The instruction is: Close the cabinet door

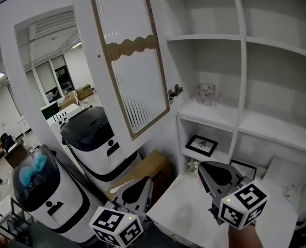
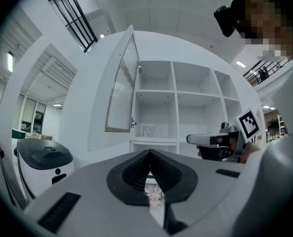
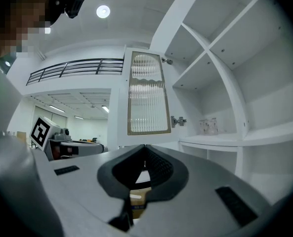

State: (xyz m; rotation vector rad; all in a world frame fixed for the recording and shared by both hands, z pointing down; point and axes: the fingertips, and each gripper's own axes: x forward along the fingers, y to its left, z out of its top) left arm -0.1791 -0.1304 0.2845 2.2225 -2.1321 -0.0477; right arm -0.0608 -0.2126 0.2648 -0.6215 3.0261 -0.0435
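The white-framed cabinet door with a ribbed glass panel [image 1: 129, 61] stands swung wide open, out to the left of the white open-shelved cabinet [image 1: 241, 76]. It hangs from metal hinges [image 1: 175, 92] on its right edge, where it meets the cabinet's left wall. In the left gripper view the door [image 2: 120, 90] shows edge-on beside the shelf compartments. In the right gripper view its glass face [image 3: 147, 94] is turned towards the camera.

Both tools are held low and near, below the door and apart from it. The left gripper [image 1: 136, 191] has its jaws pressed together with nothing between them, as its own view [image 2: 148, 154] confirms. The right gripper [image 1: 214, 175] is likewise closed and empty [image 3: 145, 149], and sits over the white counter [image 1: 183, 211] in front of the lower shelves.

A clear glass jar [image 1: 206, 93] stands on a middle shelf, and a small black-framed picture [image 1: 202, 144] lies in the compartment beneath. To the left, below the door, are two white machines with black tops [image 1: 98, 138] and a brown cardboard box [image 1: 147, 169].
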